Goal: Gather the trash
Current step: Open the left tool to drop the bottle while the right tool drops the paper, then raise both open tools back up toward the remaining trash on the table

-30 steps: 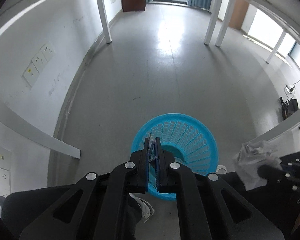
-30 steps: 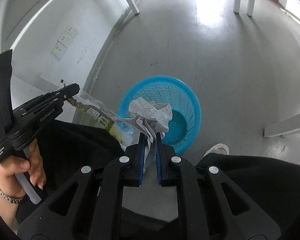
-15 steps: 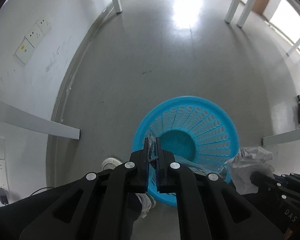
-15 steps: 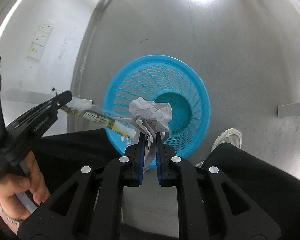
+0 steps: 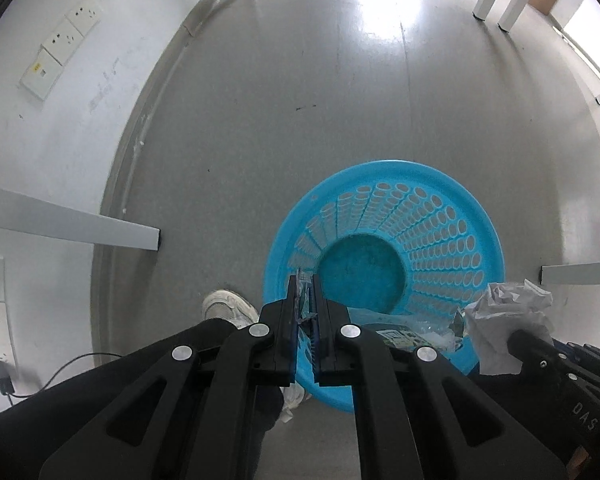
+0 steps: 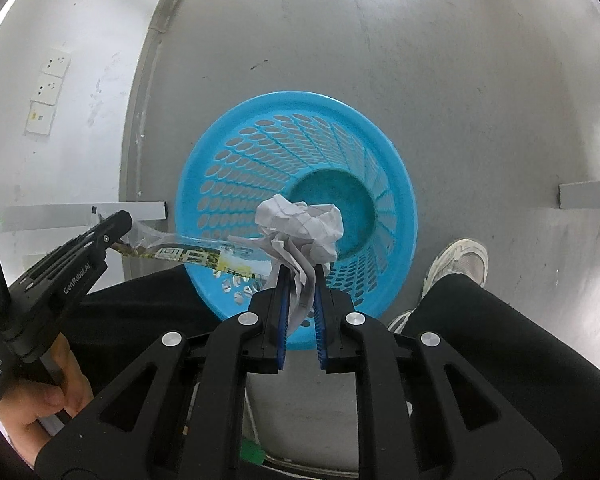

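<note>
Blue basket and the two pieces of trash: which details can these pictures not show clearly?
- Plastic wrapper: print too small to read, right wrist view; far end hidden behind crumpled paper.
- Blue basket: near rim covered by left tongs, left wrist view; by right tongs, right wrist view.
- Wall outlets: lower panels cut by left edge.

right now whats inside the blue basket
Nothing visible inside the blue basket: its round bottom and perforated walls show bare. The crumpled paper in the right gripper and the wrapper in the left gripper hide part of the near wall.
</note>
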Available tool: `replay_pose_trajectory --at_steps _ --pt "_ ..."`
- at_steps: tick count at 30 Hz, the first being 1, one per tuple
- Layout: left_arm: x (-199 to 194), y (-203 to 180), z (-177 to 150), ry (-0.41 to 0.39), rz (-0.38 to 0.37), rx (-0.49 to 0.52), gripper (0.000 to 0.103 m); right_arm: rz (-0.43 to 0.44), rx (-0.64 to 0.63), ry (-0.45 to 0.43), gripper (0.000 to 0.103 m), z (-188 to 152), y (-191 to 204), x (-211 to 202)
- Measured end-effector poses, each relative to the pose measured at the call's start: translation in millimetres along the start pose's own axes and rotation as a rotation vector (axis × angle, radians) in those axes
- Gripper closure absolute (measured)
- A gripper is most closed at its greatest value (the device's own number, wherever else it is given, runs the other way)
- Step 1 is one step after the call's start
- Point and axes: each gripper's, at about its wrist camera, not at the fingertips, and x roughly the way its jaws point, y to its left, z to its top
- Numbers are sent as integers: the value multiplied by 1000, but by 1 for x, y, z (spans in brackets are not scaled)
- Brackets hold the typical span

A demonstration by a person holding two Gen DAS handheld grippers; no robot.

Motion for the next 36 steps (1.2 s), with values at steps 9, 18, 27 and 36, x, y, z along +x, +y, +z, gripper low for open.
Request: replay_pose_trajectory --at_steps 9,18,27,36 --pt "-7 2 -1 -27 -41 -32 53 12 19 0 63 -2 -4 -2" --pt "-29 7 -13 -67 -108 -58 51 19 1 -23 62 -17 0 -20" --pt "-75 16 -42 -157 -206 -35 46 -28 -71 -168 62 -48 15 -66" --pt "-126 17 -75 -275 -216 41 39 3 -136 -308 50 -94 20 -126"
